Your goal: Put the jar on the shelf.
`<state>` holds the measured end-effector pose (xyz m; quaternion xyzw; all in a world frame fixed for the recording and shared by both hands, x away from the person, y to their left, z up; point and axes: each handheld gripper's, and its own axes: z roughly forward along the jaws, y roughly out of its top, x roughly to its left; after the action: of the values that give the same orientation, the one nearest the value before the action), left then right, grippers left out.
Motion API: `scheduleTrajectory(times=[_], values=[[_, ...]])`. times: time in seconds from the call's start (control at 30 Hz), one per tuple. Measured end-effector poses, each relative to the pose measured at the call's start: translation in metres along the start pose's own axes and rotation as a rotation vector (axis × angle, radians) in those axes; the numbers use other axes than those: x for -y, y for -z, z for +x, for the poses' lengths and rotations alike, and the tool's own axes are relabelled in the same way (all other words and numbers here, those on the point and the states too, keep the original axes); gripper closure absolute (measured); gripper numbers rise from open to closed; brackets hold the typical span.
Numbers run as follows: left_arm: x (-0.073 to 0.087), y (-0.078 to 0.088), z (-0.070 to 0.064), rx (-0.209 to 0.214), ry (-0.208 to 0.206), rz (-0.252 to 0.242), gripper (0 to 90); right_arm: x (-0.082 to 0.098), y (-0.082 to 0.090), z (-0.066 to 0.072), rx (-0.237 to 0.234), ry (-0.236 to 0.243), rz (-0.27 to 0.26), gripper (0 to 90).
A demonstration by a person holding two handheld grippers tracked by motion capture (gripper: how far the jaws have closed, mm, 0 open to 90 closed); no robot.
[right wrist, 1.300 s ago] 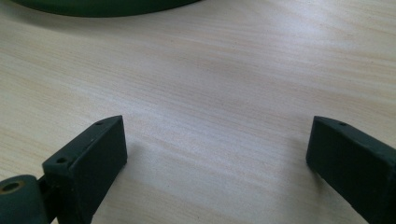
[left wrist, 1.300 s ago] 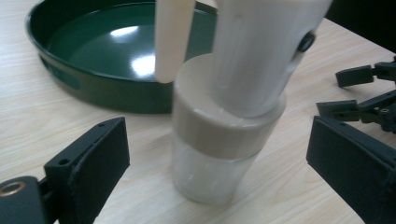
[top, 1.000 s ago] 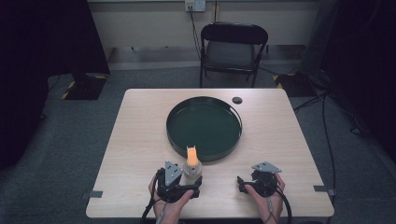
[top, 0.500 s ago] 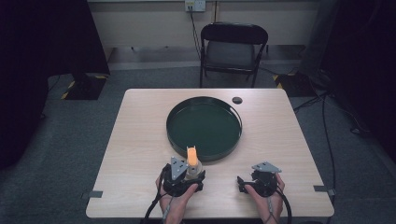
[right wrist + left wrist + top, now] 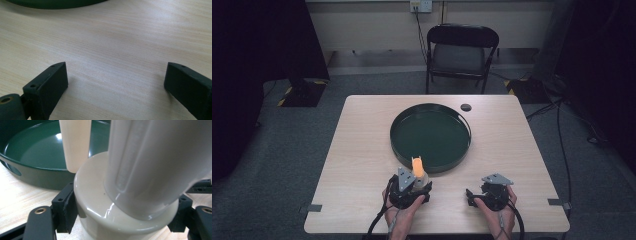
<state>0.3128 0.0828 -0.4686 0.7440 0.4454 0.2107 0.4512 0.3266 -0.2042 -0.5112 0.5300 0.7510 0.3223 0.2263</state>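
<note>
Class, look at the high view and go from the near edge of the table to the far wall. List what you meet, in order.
Left tongs holding a cream object → green tray → small black disc → folding chair → wall socket.

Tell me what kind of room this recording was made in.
Probably a lab or studio set up for recording: one bare wooden table on grey carpet, a folding chair against the wall, cables across the floor.
</note>
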Motion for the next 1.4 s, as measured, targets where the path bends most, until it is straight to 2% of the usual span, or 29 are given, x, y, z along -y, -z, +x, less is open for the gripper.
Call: scheduleTrajectory(times=[0.2,0.6,0.67,0.7,0.8,0.9,1.03,1.4], values=[[0.001,0.0,-0.002,-0.019,-0.015,-0.01,27.7,0.0,0.0,0.0,0.0,0.0,0.0,4.4],[0.0,0.001,-0.001,-0.017,-0.018,-0.015,28.1,0.0,0.0,0.0,0.0,0.0,0.0,4.4],[0.0,0.002,-0.002,-0.04,-0.028,-0.026,28.1,0.0,0.0,0.0,0.0,0.0,0.0,4.4],[0.0,0.003,-0.002,-0.049,-0.027,-0.03,28.1,0.0,0.0,0.0,0.0,0.0,0.0,4.3],[-0.001,0.005,-0.001,-0.033,-0.011,-0.038,28.1,0.0,0.0,0.0,0.0,0.0,0.0,4.4],[-0.003,0.007,0.0,-0.038,-0.018,-0.037,28.1,0.0,0.0,0.0,0.0,0.0,0.0,4.4],[-0.003,0.008,0.002,-0.05,0.004,-0.033,28.2,0.0,0.0,0.0,0.0,0.0,0.0,4.4],[-0.011,0.014,0.006,-0.05,0.001,-0.046,28.2,0.0,0.0,0.0,0.0,0.0,0.0,4.4]])
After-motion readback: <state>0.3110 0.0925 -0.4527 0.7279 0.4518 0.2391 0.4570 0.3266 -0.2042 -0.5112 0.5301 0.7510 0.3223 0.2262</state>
